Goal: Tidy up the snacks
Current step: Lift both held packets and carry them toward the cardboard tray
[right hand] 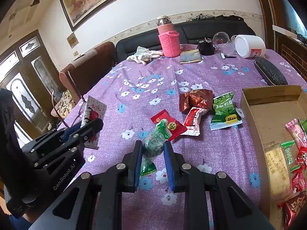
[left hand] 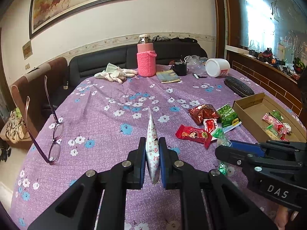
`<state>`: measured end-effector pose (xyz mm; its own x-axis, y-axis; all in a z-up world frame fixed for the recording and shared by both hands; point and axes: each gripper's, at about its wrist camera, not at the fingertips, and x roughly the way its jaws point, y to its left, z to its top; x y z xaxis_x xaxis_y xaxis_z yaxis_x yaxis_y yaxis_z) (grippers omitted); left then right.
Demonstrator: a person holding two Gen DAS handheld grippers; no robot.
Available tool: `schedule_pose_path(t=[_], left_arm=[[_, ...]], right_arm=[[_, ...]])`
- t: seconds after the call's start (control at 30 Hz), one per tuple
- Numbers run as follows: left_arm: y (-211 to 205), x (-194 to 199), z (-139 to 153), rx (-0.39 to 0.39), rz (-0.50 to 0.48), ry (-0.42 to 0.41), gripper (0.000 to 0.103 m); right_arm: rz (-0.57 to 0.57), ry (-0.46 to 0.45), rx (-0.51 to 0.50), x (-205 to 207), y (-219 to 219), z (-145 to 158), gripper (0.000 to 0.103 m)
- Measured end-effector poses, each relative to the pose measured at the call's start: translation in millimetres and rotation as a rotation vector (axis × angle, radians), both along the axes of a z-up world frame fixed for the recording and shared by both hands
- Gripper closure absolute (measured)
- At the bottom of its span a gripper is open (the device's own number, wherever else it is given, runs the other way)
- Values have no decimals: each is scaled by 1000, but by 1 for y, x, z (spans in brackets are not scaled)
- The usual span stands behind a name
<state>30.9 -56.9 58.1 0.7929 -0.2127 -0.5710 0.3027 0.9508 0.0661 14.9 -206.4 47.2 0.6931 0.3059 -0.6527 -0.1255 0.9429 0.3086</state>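
Note:
My left gripper (left hand: 151,145) is shut on a white snack packet with red print (left hand: 152,143), held edge-on above the purple tablecloth; it also shows in the right wrist view (right hand: 92,118). My right gripper (right hand: 153,149) is closed around a green wrapped candy (right hand: 153,147) lying on the cloth, pads touching its sides. Loose snacks lie beyond: a red flat packet (right hand: 168,124), a red-and-white packet (right hand: 192,120), a brown-red packet (right hand: 195,98) and a green packet (right hand: 225,111). A cardboard box (right hand: 255,115) at the right holds several snacks.
Purple glasses (left hand: 54,134) stand at the table's left edge. At the back are a pink bottle (left hand: 145,59), white gloves (left hand: 115,73), a booklet (left hand: 167,76), a black cup (left hand: 180,68), a white tub (left hand: 217,67) and a black glasses case (left hand: 238,86).

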Motion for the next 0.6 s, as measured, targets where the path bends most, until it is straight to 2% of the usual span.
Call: schedule_pose_path(t=[0.23, 0.43, 0.6], left_arm=[[-1, 0, -1, 4, -5, 4, 91], [1, 1, 1, -45, -33, 32, 91], [-3, -5, 8, -90, -82, 47, 91]], right_arm=[[-2, -5, 3, 0, 0, 2, 79], [-11, 8, 13, 2, -3, 0, 79], [-63, 14, 41, -1, -19, 9, 79]])
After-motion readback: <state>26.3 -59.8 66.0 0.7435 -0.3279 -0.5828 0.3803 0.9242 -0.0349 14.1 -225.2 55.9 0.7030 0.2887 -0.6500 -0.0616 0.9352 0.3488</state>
